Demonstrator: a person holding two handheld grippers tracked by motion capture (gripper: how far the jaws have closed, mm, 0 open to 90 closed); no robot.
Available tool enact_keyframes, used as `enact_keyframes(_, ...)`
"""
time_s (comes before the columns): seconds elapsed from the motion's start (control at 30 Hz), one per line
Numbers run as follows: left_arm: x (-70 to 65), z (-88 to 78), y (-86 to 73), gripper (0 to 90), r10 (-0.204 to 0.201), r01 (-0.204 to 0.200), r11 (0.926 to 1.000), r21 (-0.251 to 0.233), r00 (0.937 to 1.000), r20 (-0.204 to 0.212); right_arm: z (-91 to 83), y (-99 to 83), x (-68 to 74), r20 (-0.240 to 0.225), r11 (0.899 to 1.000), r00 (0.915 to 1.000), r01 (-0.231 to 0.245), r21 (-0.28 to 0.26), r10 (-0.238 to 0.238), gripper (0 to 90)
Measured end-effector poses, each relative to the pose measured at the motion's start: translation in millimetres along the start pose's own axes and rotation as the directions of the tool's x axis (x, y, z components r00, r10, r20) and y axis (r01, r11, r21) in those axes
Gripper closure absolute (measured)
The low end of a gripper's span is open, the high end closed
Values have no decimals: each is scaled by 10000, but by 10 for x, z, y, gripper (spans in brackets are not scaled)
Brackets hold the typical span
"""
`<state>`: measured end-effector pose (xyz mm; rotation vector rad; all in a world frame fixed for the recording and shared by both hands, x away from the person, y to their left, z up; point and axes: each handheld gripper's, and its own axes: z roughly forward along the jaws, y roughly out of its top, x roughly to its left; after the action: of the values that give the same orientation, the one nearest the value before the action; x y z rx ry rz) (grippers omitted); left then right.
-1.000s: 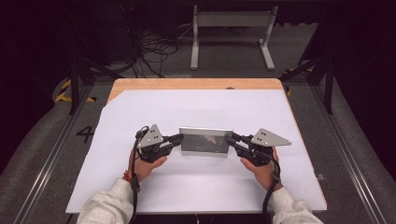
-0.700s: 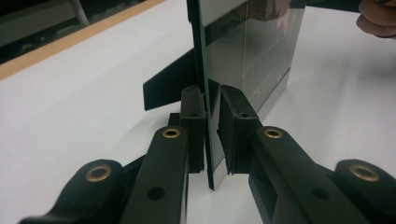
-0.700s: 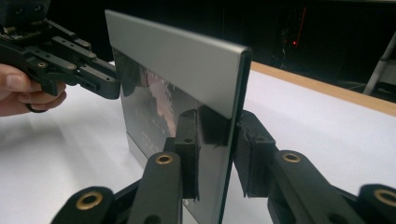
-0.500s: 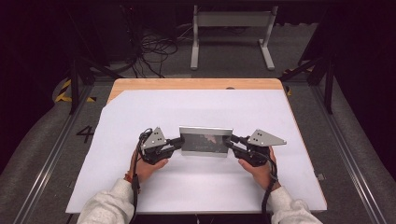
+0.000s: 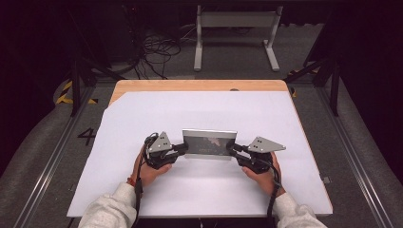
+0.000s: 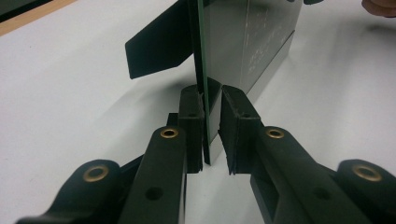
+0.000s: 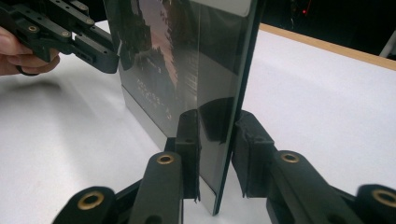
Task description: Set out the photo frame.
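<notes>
A thin, mirror-like rectangular panel [image 5: 209, 145] stands on its long edge in the middle of the white-covered table [image 5: 199, 109]. My left gripper [image 5: 184, 149] has its jaws on the panel's left end, and my right gripper [image 5: 234, 149] on its right end. In the left gripper view the pads [image 6: 191, 126] clamp the panel's [image 6: 252, 42] greenish edge. In the right gripper view the right gripper [image 7: 215, 149] has the dark reflective panel [image 7: 177, 70] between its pads. Its jaws have just closed a little tighter on it. The left gripper [image 7: 70, 37] shows at the far end.
The white sheet leaves a wooden strip [image 5: 199, 85] bare at the table's far edge. Behind the table, a grey metal stand [image 5: 235, 28] and loose cables [image 5: 157, 47] lie on the dark floor. Rails run along both sides of the table.
Both hands have edged slightly inward toward the panel. The panel has kept its place and stayed upright.
</notes>
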<state>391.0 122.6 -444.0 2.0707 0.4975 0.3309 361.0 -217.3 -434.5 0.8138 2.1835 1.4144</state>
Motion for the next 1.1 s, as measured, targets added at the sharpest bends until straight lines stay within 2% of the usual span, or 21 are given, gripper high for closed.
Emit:
enact_keyframes(0.27, 5, 40, -20, 788, -160, 157, 9995, 260, 9998, 81, 30, -44, -15, 121, 9996, 9997, -234, 164, 232, 739)
enact_keyframes(0.37, -4, 66, -27, 785, -117, 116, 9987, 506, 9999, 6, 47, -63, -27, 146, 9993, 9994, -304, 240, 300, 742)
enact_keyframes(0.7, -1, 97, -45, 783, -151, 151, 9976, 683, 9999, -5, 67, -92, -38, 196, 9986, 9989, -431, 303, 425, 752)
enact_keyframes(1.1, 0, 116, -51, 778, -144, 155, 9976, 677, 9998, -170, 89, -116, -45, 331, 9982, 9986, -437, 415, 424, 755)
